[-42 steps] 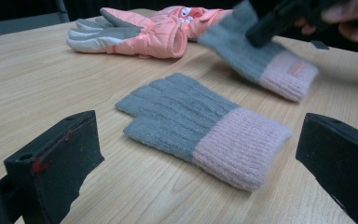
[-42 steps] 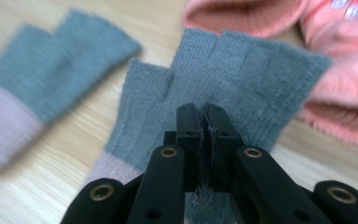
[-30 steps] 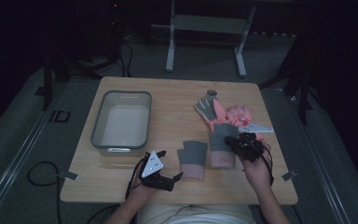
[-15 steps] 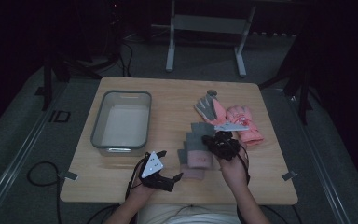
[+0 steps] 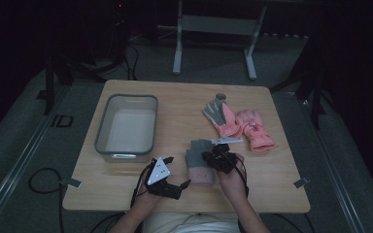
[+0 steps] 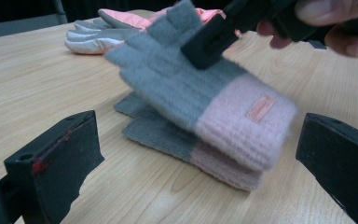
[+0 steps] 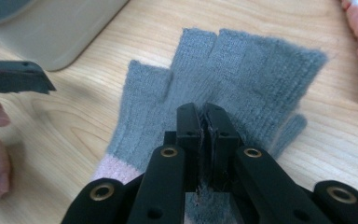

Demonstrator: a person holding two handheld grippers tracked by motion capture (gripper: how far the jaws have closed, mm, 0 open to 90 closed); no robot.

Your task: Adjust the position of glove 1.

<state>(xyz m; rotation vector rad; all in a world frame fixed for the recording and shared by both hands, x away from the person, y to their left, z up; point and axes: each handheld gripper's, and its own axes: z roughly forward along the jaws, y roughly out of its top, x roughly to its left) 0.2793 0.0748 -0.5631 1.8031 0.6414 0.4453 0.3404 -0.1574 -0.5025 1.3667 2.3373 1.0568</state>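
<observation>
right gripper (image 7: pixel 204 122): jaws pinched together on the grey knit of a fingerless glove (image 7: pixel 242 74), a tuft of grey yarn caught between the pads. grip sits mid-palm, just behind the glove's finger stubs, which fan out beyond the fingertips; the pink cuff lies back toward the hand.

left gripper view: the held glove (image 6: pixel 205 100) is lifted at the finger end and tilted, its pink cuff with a small label drooping down onto a second grey-and-pink glove (image 6: pixel 168 135) lying flat on the wooden table (image 6: pixel 32 84). upper glove blurred. the held glove hangs between and ahead of the left gripper's own two jaws, touching neither.

left gripper (image 6: pixel 200 163): jaws stand wide apart, nothing between the pads. in the high view it (image 5: pixel 167 182) rests near the table's front edge, just left of the glove pair (image 5: pixel 200 162); the right gripper (image 5: pixel 218 158) is over the pair's right side.

beyond the right fingertips, well apart: pink ski gloves (image 5: pixel 238 124) toward the far right of the table, one with a grey palm. clear plastic bin (image 5: pixel 125 127) sits to the far left of the fingers, also apart; its corner shows at the upper left of the right gripper view (image 7: pixel 51 28).
</observation>
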